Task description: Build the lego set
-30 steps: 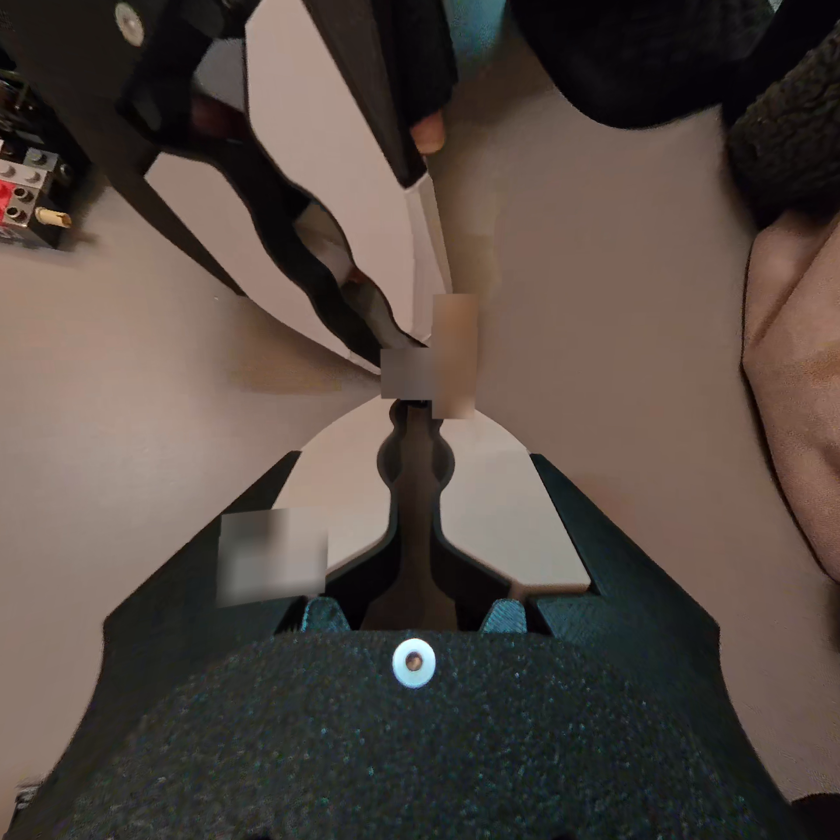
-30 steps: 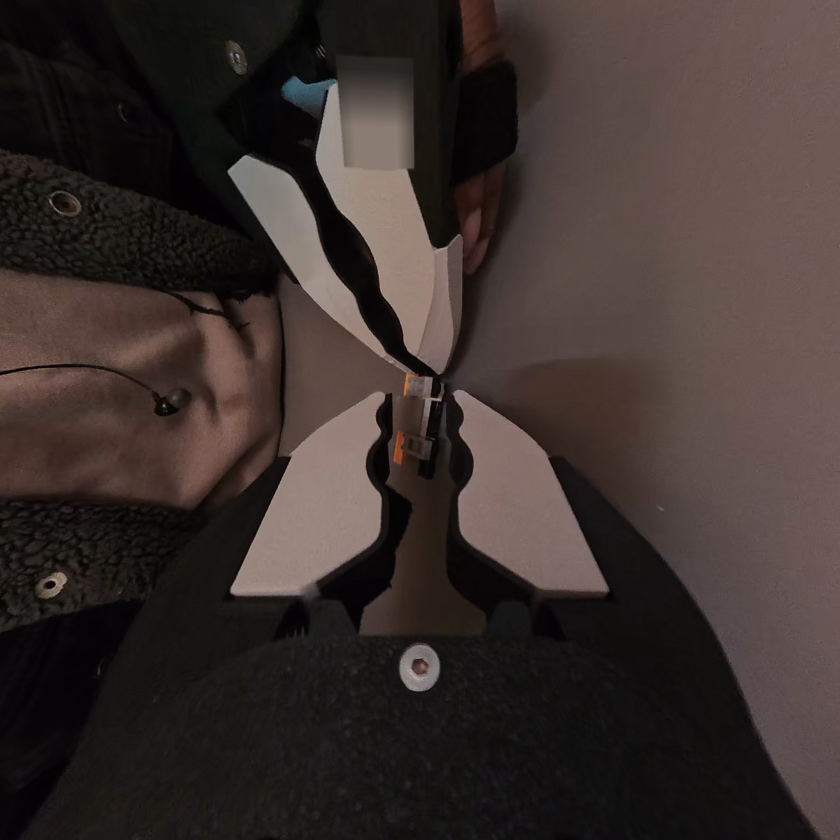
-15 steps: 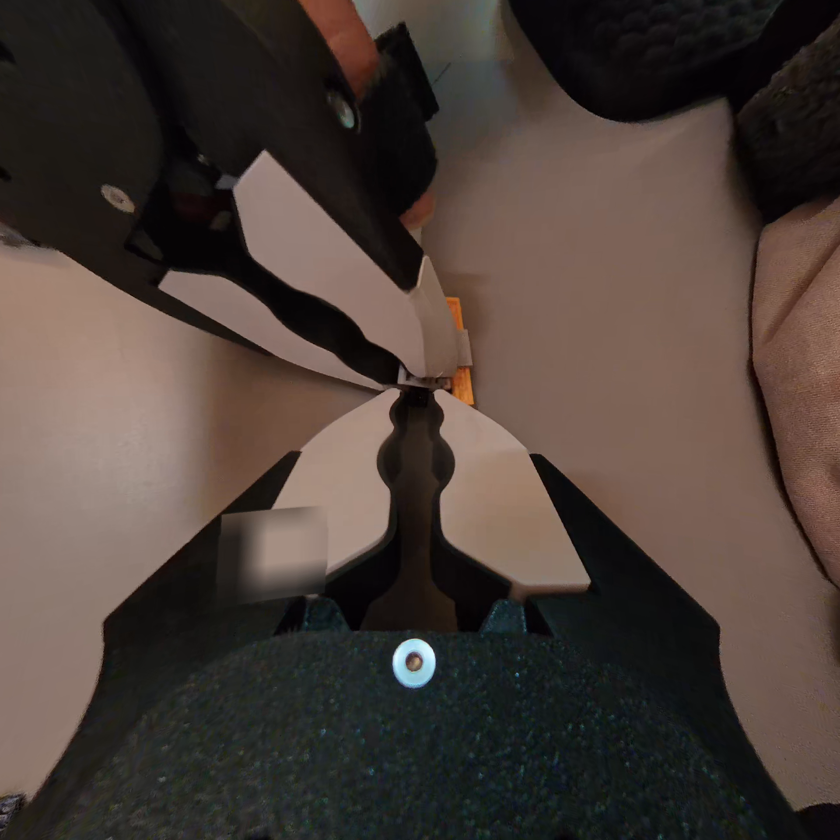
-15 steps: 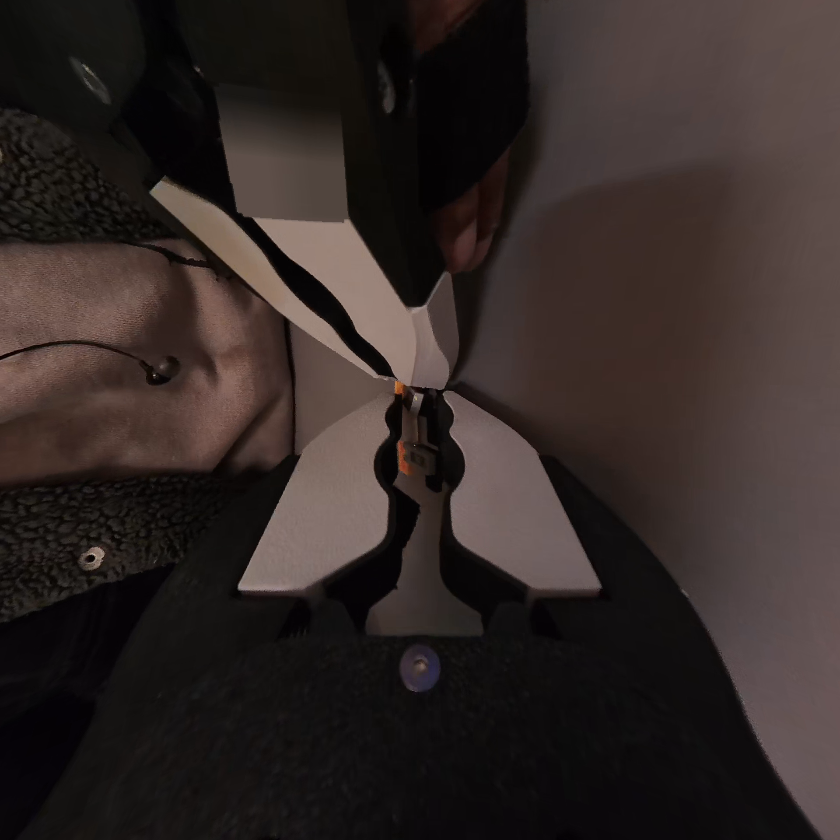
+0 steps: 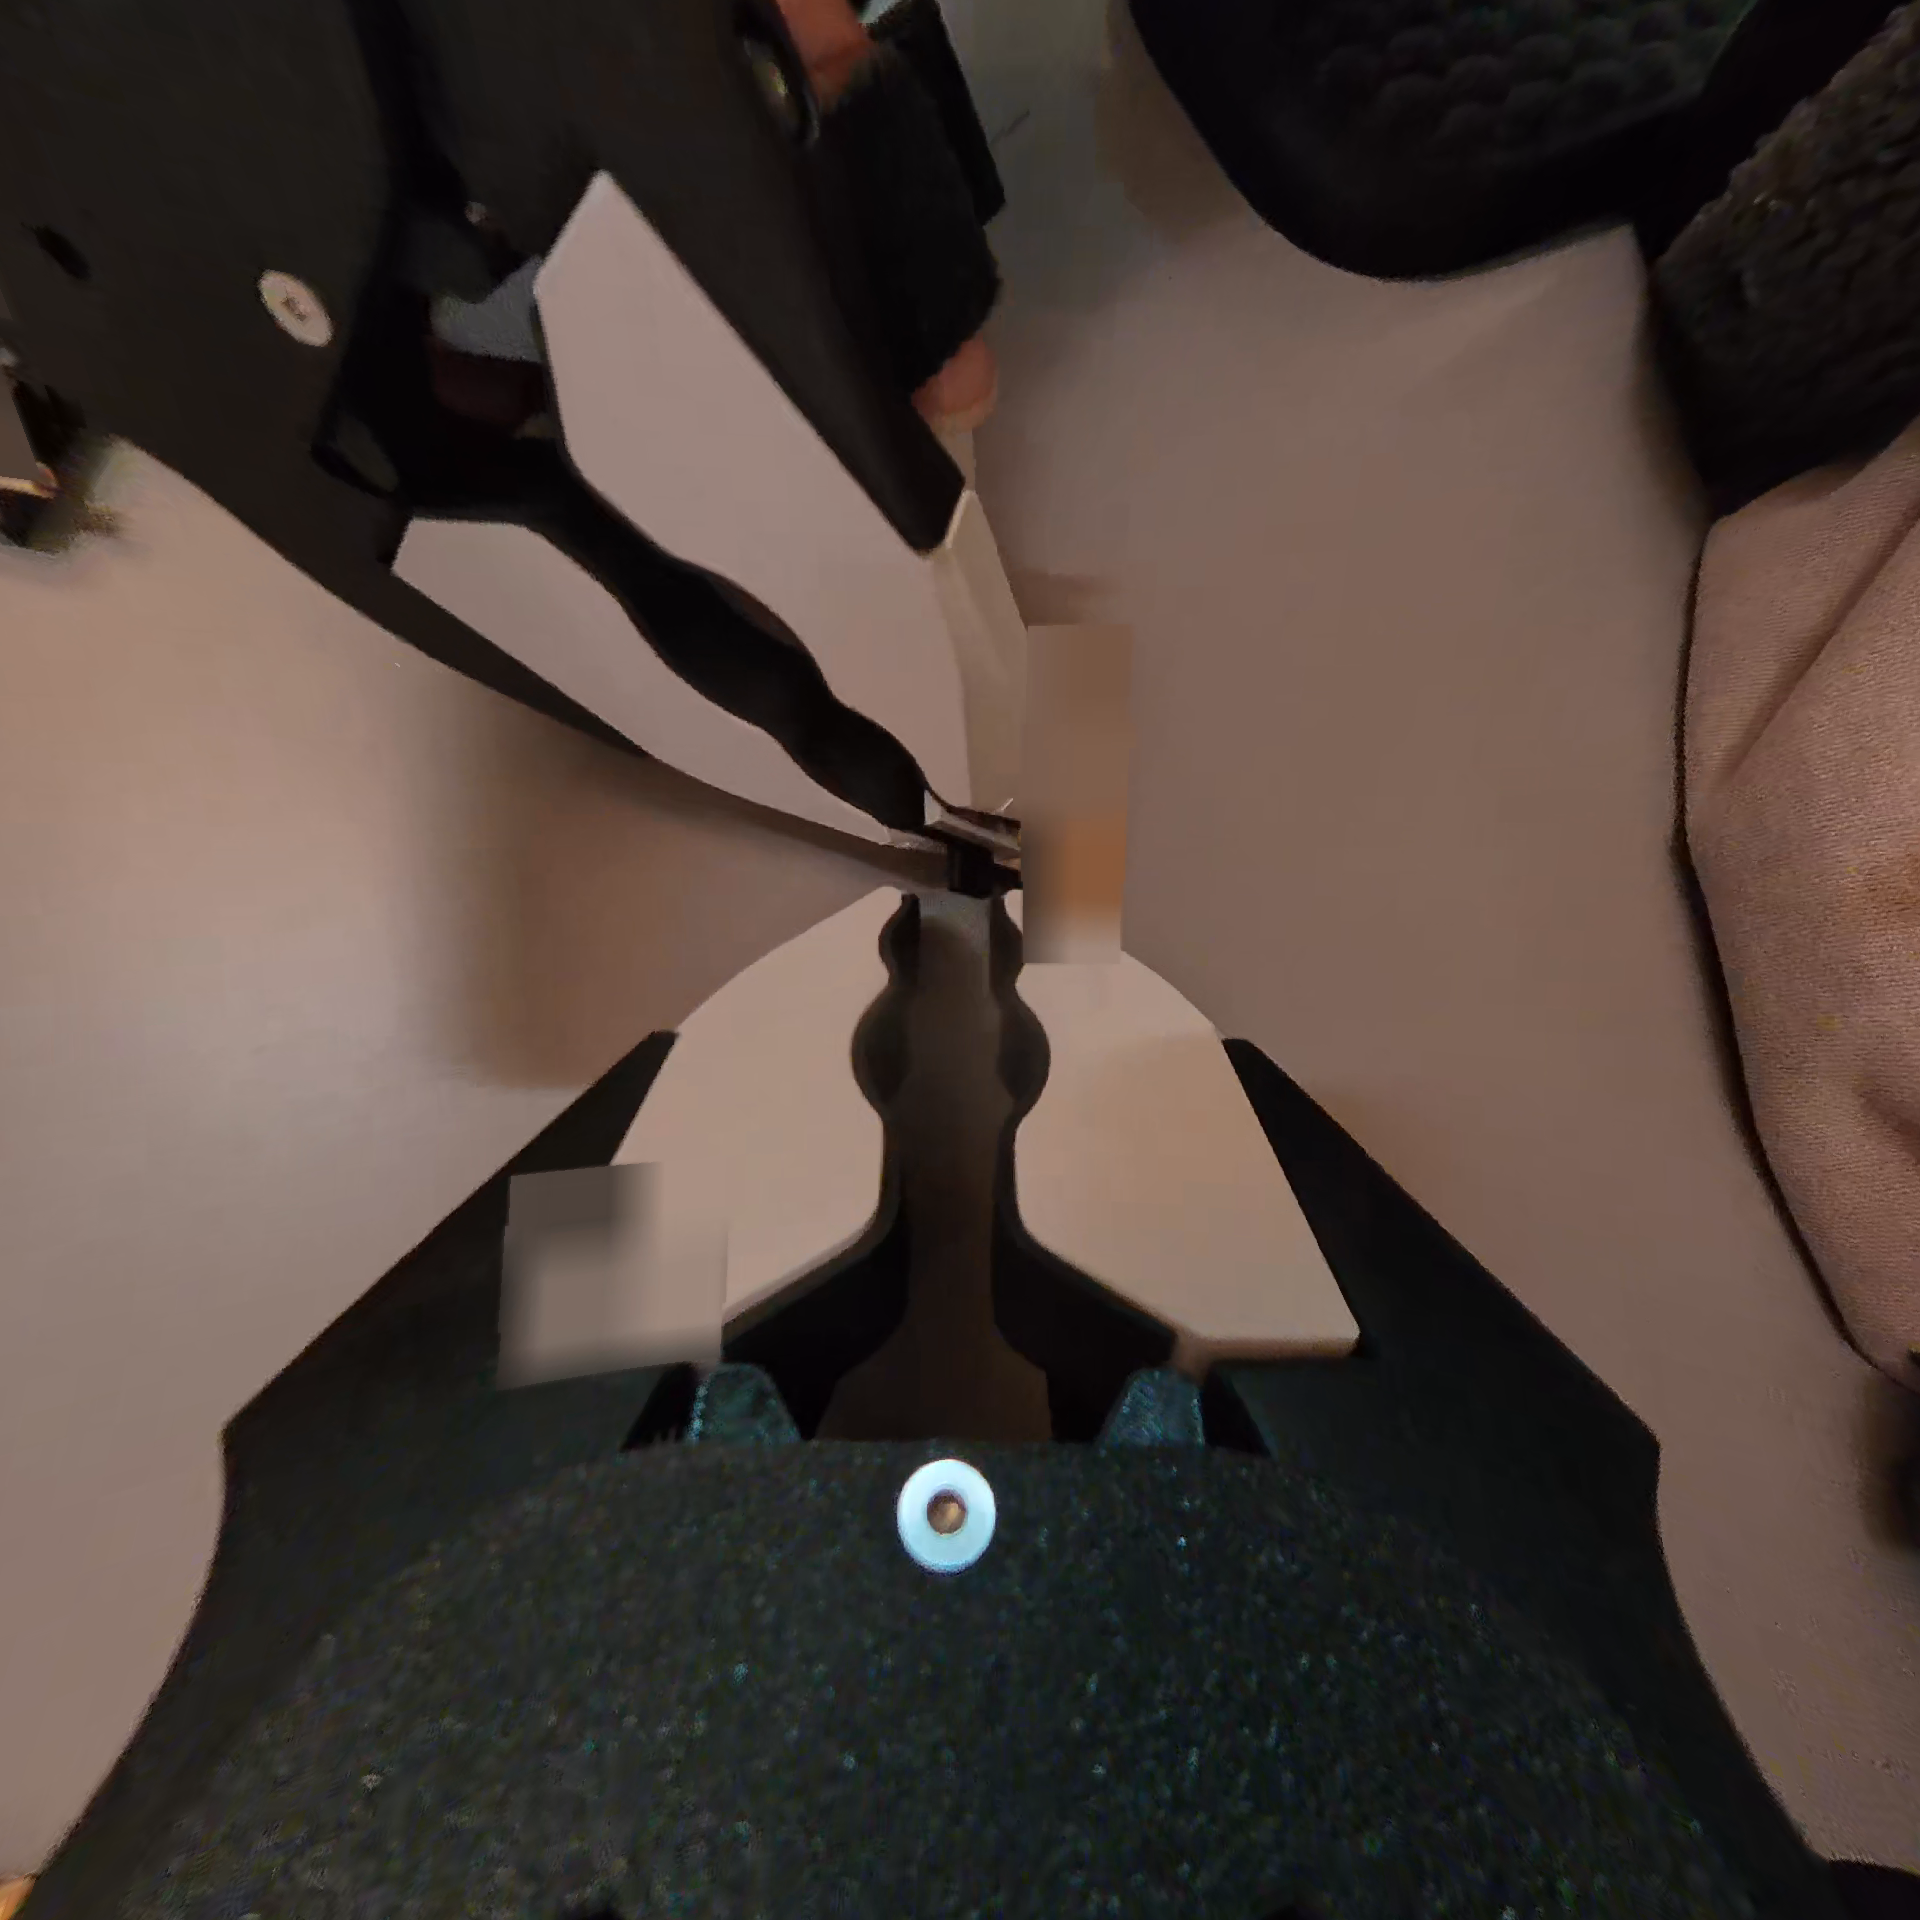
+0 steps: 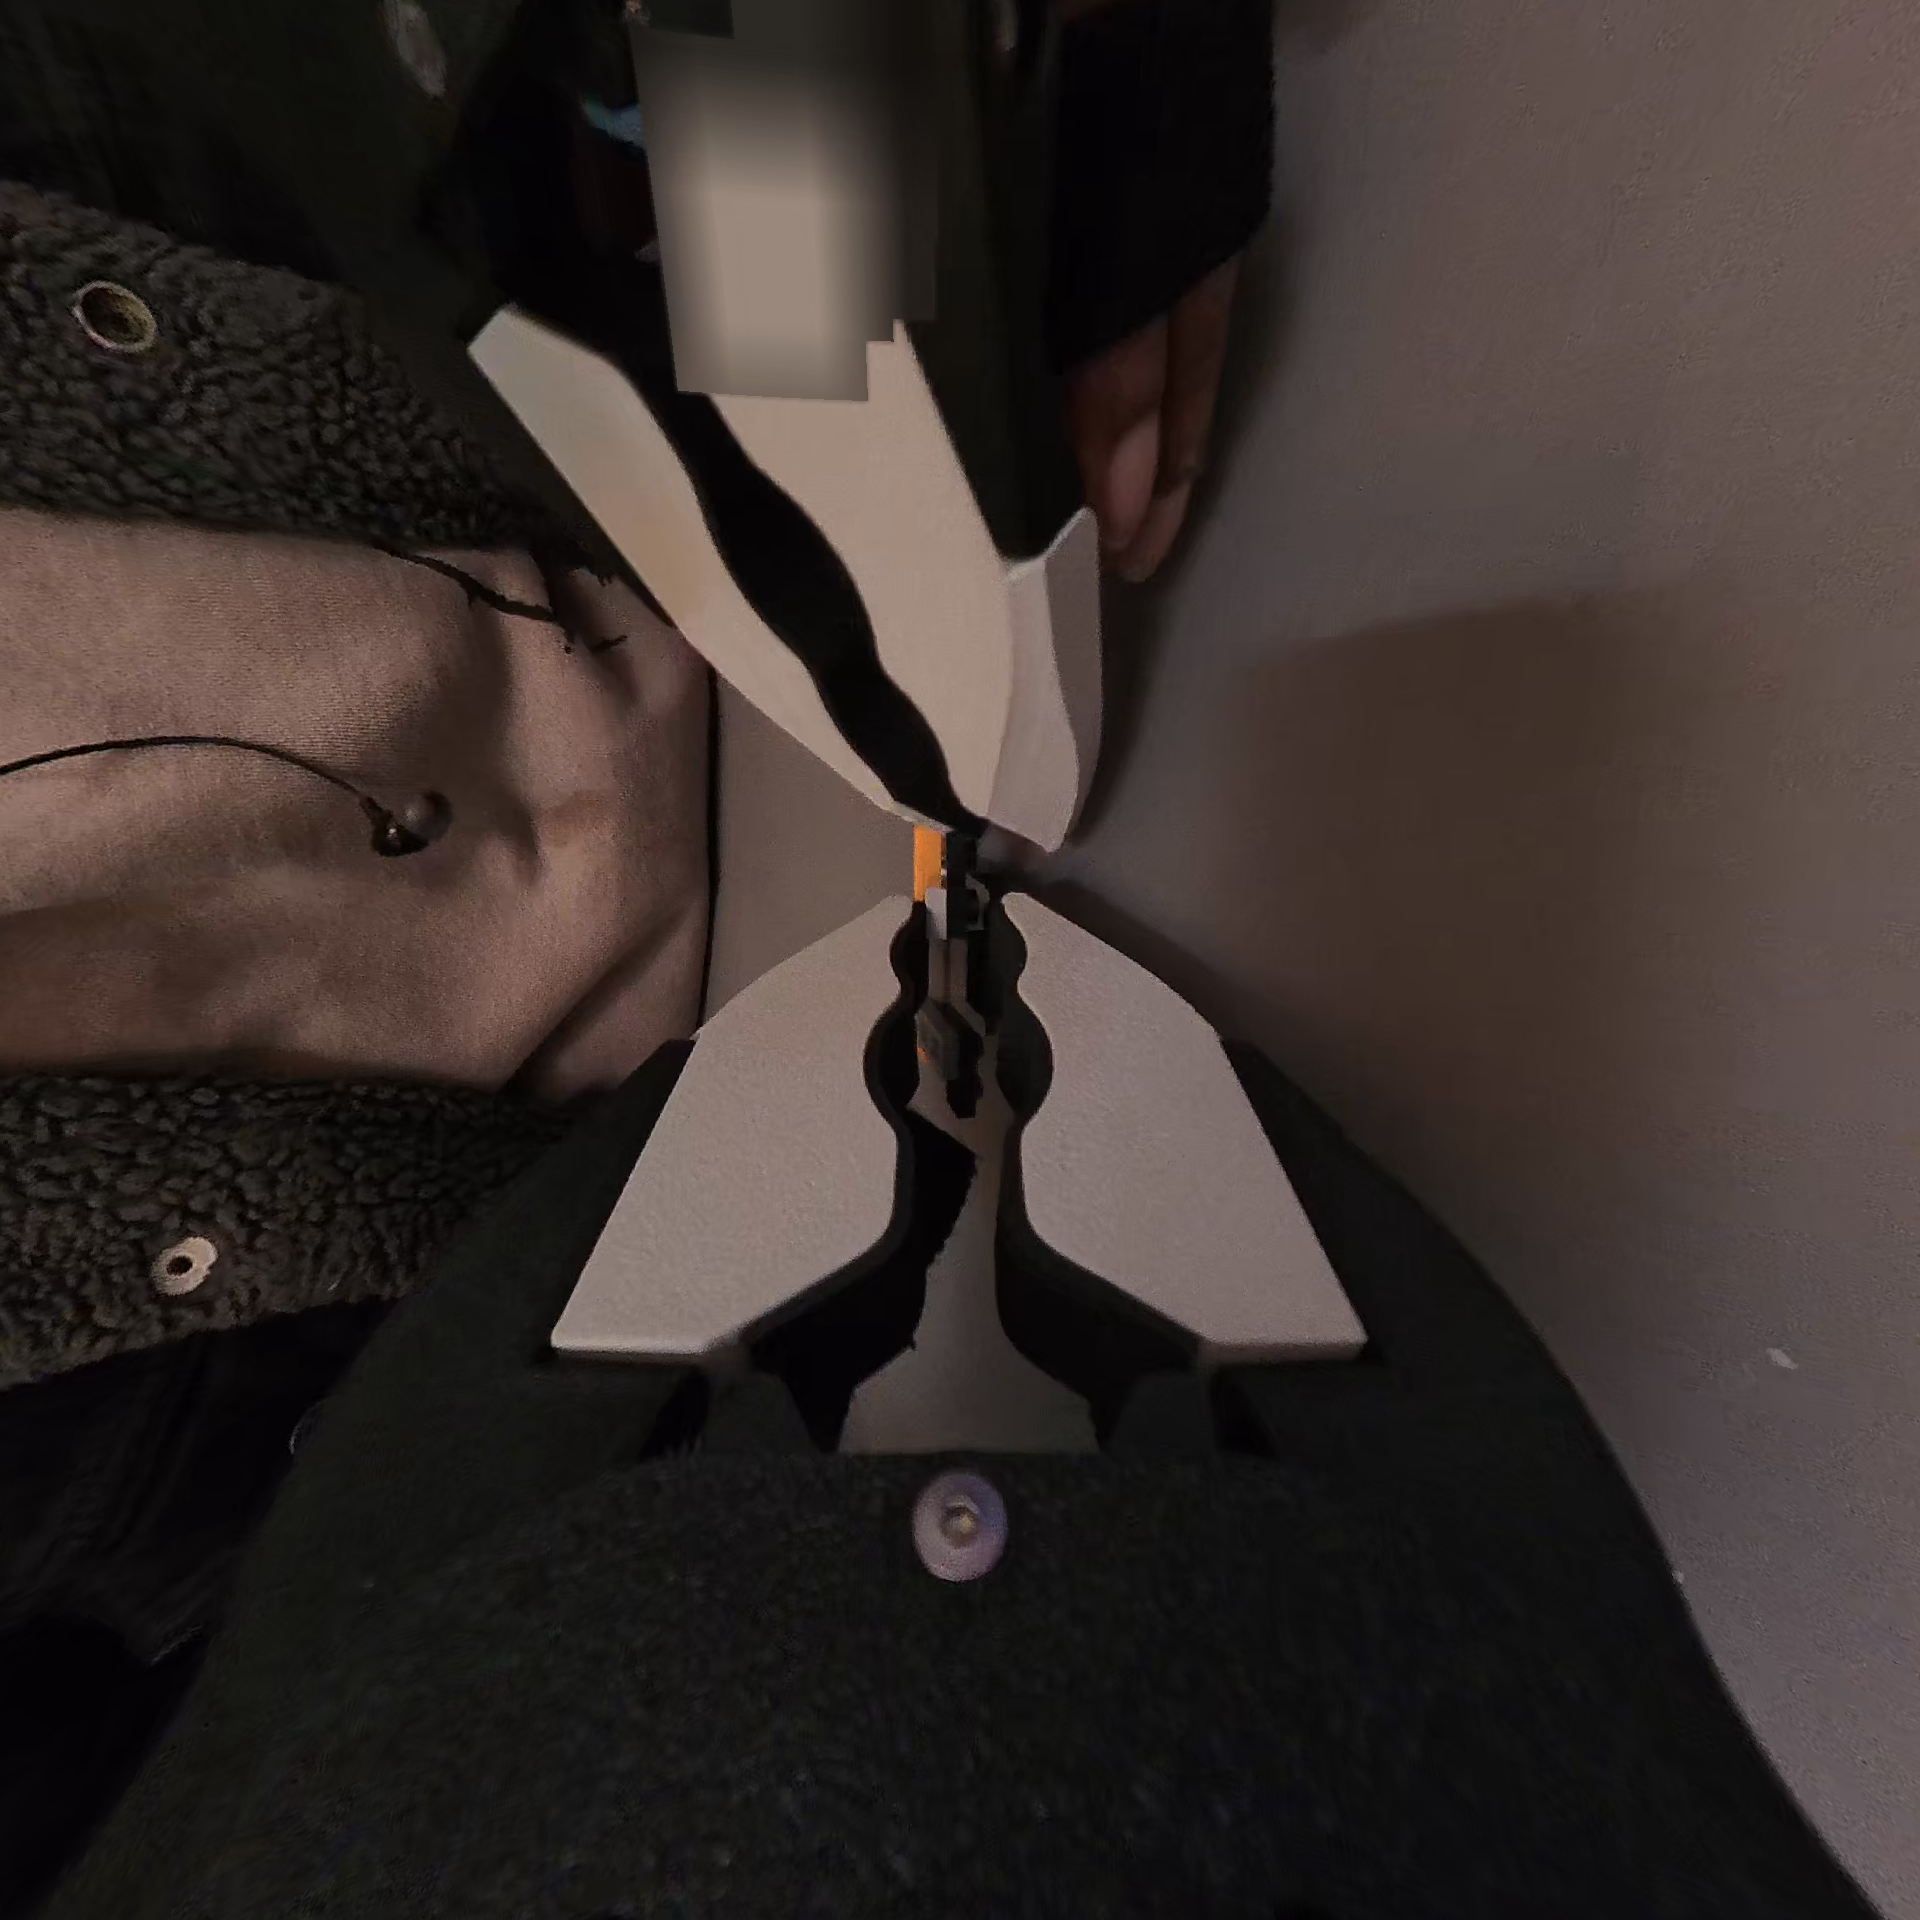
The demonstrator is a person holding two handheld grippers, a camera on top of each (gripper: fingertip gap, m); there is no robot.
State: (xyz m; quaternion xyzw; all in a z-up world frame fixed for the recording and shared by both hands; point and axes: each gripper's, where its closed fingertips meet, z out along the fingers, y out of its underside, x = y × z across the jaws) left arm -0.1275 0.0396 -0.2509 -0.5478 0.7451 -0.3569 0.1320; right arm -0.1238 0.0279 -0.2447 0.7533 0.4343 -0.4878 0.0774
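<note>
One orange-and-black lego piece (image 6: 948, 966) between right fingers (image 6: 748, 1132).

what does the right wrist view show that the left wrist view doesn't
Only the right wrist view shows the lego piece lengthwise, orange, grey and black, clamped in the right gripper, plus an earbud lying on tan fabric.

Only the left wrist view shows a partly built lego assembly at the far left edge, and the left gripper with its fingers nearly closed and nothing visible between them.

Both show the two grippers meeting tip to tip over the pale table, and a person's fingertips on the opposite gripper.
</note>
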